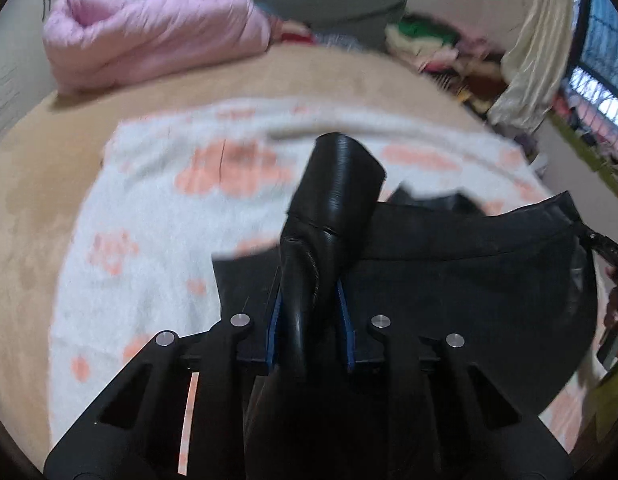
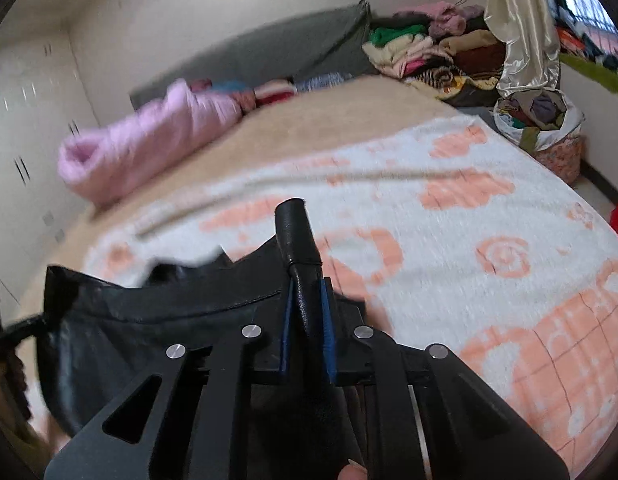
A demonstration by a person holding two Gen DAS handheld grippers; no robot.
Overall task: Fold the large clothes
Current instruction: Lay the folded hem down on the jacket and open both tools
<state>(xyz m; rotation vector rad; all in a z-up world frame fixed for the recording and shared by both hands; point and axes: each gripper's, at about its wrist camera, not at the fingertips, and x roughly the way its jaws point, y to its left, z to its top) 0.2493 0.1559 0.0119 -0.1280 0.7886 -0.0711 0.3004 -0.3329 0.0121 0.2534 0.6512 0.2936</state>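
Black leather garment (image 1: 449, 264) hangs stretched between both claws over the patterned blanket (image 2: 449, 208) on the bed | left claw (image 1: 311, 312) pinches one bunched edge | right claw (image 2: 307, 312) pinches the other | long axis runs claw to claw | neither nearer.

Black leather-like garment (image 1: 449, 280) (image 2: 157, 320), smooth and slightly glossy, with a stitched seam along its upper edge, is spread between both views above a white blanket with orange patterns. Two bunched portions stand upward, one in each view, each pinched between blue pads. Its remaining fabric hangs slack and creased.
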